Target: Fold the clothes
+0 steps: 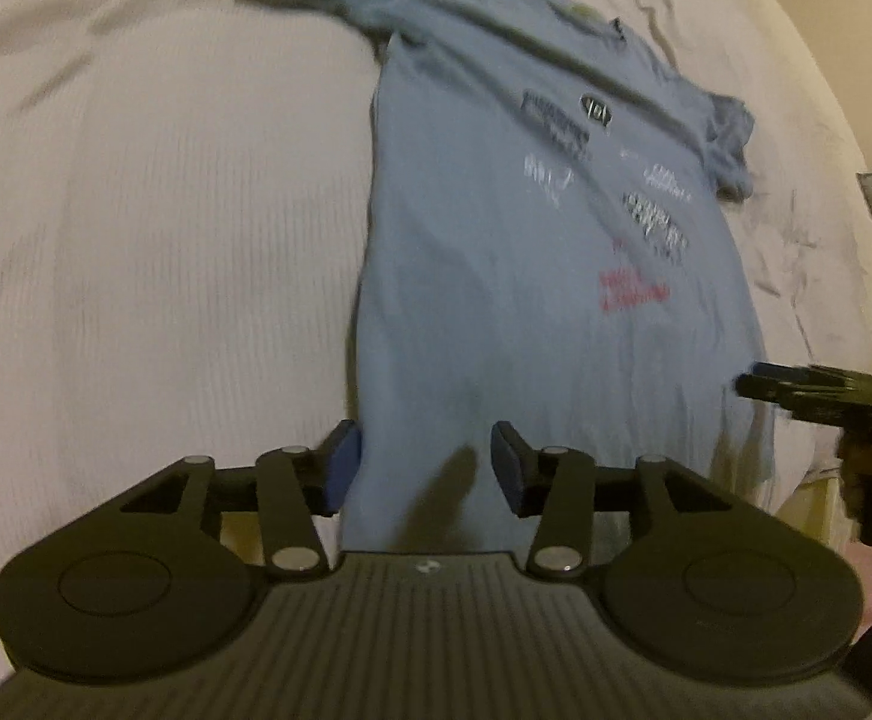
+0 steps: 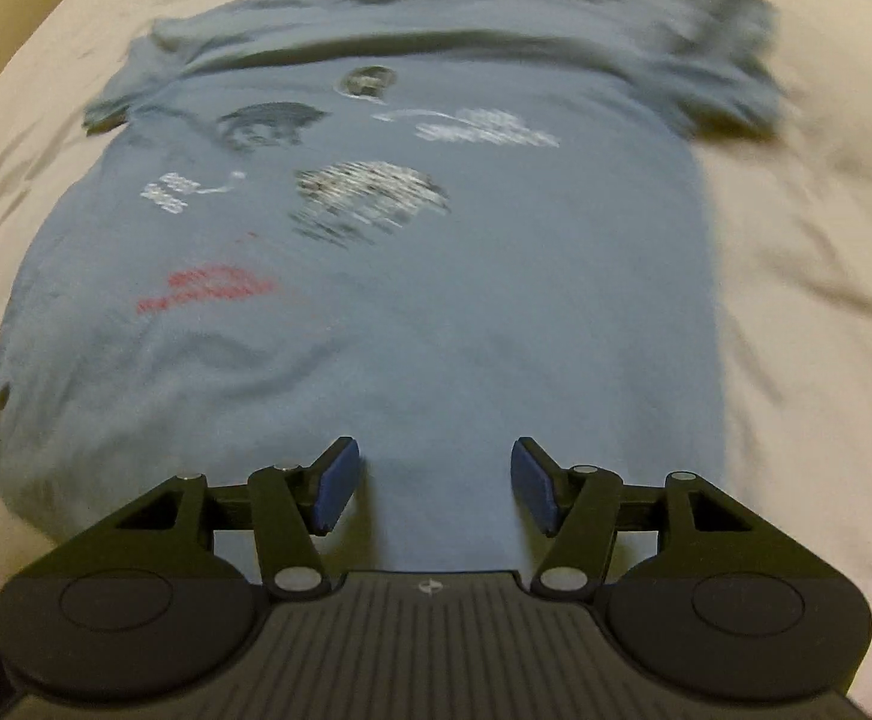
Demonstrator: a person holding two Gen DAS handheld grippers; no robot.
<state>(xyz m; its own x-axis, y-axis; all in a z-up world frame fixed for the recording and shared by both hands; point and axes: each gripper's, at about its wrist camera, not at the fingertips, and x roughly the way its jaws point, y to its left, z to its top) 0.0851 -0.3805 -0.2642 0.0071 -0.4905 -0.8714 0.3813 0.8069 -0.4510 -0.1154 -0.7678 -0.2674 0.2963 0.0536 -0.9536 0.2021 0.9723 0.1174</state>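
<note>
My left gripper (image 1: pixel 424 468) and right gripper (image 2: pixel 433 480) both hover with fingers spread, grasping nothing, over the hem of the light blue printed cotton T-shirt (image 1: pixel 532 276). It lies spread flat, print up, on the cream ribbed bedsheet (image 1: pixel 154 252), likely laid out for folding. Nothing blocks either sleeve.

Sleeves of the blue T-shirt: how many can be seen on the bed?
2. In the right wrist view, one sleeve lies at the far left of the T-shirt and the other sleeve at the far right. None appears hidden.
</note>
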